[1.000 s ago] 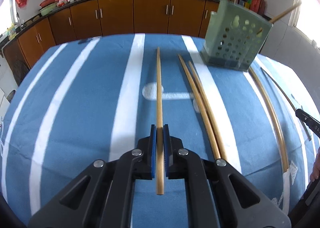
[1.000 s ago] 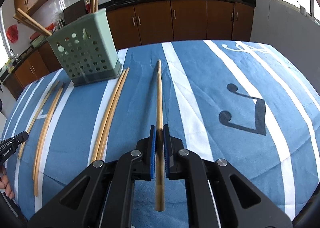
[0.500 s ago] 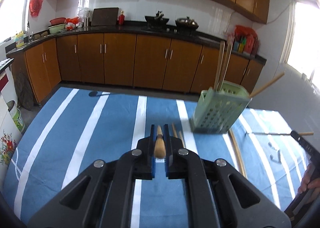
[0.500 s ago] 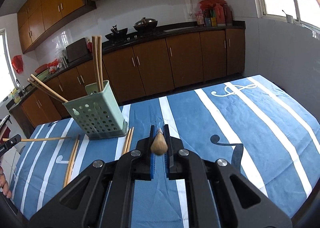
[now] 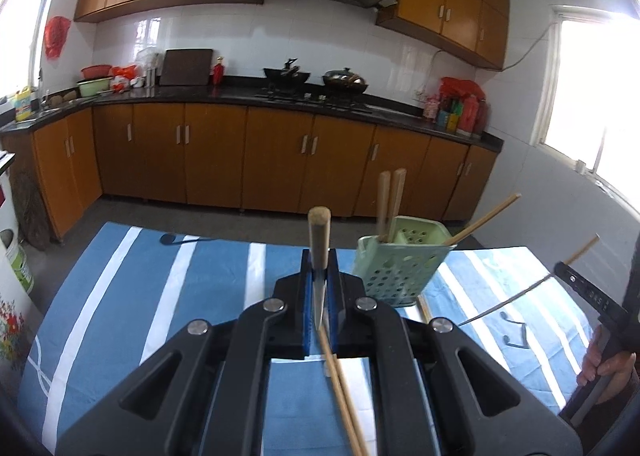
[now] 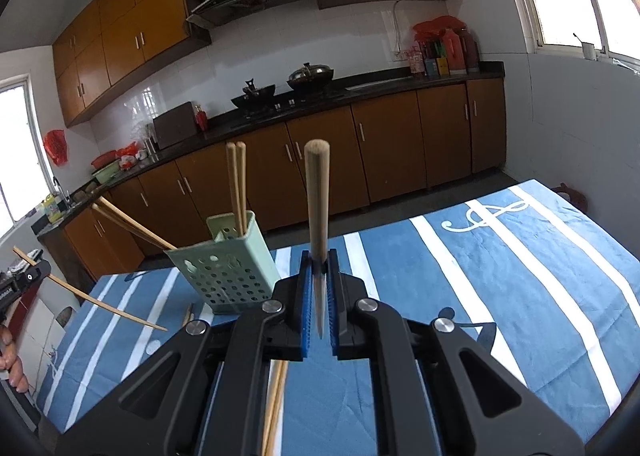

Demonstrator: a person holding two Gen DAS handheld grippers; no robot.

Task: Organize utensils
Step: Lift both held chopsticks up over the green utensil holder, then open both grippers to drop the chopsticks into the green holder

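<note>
left wrist: left gripper (image 5: 320,280) clamped on a chopstick (image 5: 319,240), left of the green holder (image 5: 396,272); two chopsticks (image 5: 344,396) lie on the blue cloth (image 5: 140,296) beneath. right wrist: right gripper (image 6: 319,284) pinching its chopstick (image 6: 318,199), right of the holder (image 6: 228,272).

Left gripper (image 5: 320,288) clamped on a chopstick (image 5: 319,240), blunt end sticking up past the fingers (image 5: 306,296). Green holder (image 5: 394,268) just right of the fingertips, with two upright chopsticks (image 5: 390,203) and one leaning right. Loose pair (image 5: 340,388) lies on the blue striped cloth (image 5: 140,296) under the fingers. Far right, the other gripper (image 5: 584,288) holds a chopstick.
</note>
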